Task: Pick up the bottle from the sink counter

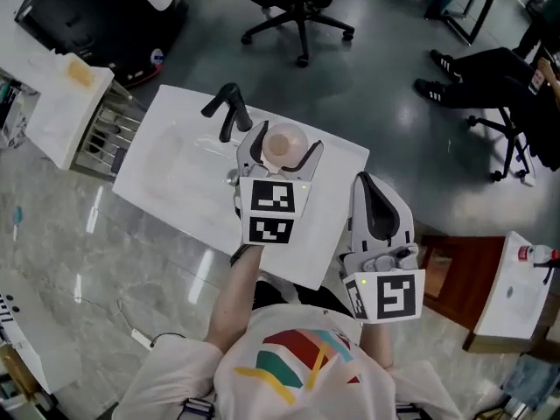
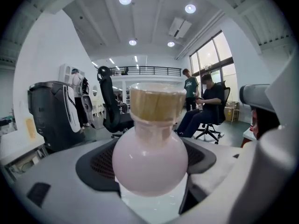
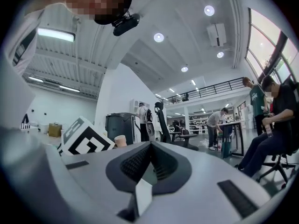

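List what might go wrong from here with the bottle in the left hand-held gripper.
1. The bottle is a smooth round bulb, pinched at its curved sides by the left hand-held gripper; it may slip or swivel.
2. The black faucet stands close by on the sink counter; a careless swing might strike it.
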`<state>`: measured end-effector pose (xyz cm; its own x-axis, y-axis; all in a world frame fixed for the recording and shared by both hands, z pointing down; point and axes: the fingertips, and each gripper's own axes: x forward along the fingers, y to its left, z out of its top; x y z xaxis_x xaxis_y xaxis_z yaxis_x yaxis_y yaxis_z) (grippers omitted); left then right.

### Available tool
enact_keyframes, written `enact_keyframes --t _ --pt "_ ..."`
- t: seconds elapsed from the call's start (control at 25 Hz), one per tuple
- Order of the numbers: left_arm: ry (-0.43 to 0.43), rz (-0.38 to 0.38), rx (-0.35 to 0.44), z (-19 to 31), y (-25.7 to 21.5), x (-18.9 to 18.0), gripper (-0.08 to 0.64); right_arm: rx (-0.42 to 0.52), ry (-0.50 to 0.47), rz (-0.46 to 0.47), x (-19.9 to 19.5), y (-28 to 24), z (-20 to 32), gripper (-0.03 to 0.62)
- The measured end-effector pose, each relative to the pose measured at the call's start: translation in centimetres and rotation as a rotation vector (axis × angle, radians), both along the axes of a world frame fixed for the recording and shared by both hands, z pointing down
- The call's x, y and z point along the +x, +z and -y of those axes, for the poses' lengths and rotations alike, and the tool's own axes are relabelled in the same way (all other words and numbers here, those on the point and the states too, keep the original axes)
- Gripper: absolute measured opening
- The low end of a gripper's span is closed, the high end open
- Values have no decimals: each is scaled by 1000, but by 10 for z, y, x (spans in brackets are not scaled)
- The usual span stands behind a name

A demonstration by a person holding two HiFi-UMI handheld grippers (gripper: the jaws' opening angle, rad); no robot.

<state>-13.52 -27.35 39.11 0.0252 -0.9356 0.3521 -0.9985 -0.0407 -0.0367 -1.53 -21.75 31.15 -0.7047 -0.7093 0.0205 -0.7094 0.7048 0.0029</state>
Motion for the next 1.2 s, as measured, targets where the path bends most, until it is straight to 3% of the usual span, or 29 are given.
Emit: enact_keyframes --t 0.48,0.92,1.2 --pt "-301 116 184 -149 -122 -109 407 144 -377 107 -135 -75 -78 12" --pt "-628 180 213 -317 -148 -175 407 154 -679 152 -233 -89 -189 12" --pt "-787 148 241 -402 -142 -183 407 151 -804 154 -256 -84 -254 12"
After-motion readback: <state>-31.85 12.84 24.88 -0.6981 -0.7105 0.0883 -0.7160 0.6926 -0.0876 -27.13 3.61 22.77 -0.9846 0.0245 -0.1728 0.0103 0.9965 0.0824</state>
